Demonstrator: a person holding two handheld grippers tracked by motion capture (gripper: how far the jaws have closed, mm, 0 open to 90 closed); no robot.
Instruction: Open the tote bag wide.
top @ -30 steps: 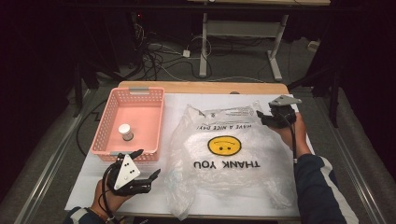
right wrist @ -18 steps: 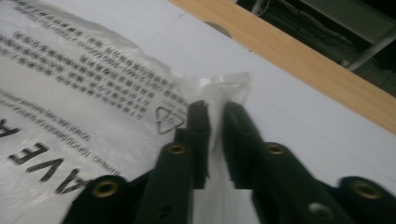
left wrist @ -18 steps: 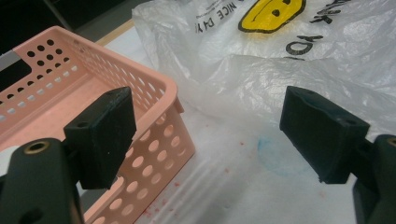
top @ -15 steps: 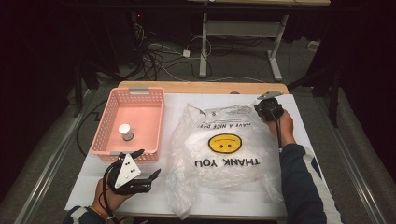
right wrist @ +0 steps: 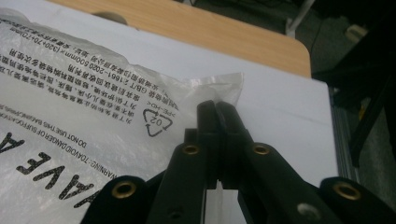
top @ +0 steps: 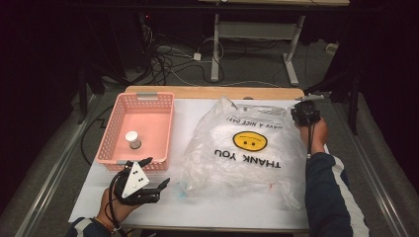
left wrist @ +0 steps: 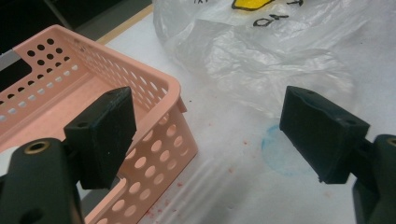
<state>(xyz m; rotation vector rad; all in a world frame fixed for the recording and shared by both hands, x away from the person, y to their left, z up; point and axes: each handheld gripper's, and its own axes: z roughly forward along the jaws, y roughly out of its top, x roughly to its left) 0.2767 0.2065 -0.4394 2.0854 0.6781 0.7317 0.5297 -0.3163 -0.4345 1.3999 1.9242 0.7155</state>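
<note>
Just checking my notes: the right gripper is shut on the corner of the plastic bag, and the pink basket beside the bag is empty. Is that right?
Not quite. The basket is not empty: the high view shows a small white jar standing in it. The rest holds: the right gripper is shut on the bag corner, and the basket lies beside the bag.

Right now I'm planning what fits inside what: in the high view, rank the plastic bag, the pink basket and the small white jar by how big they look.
1. plastic bag, covering the most table.
2. pink basket, clearly smaller.
3. small white jar, tiny, standing inside the basket.
No pair looks close enough to doubt.
</note>
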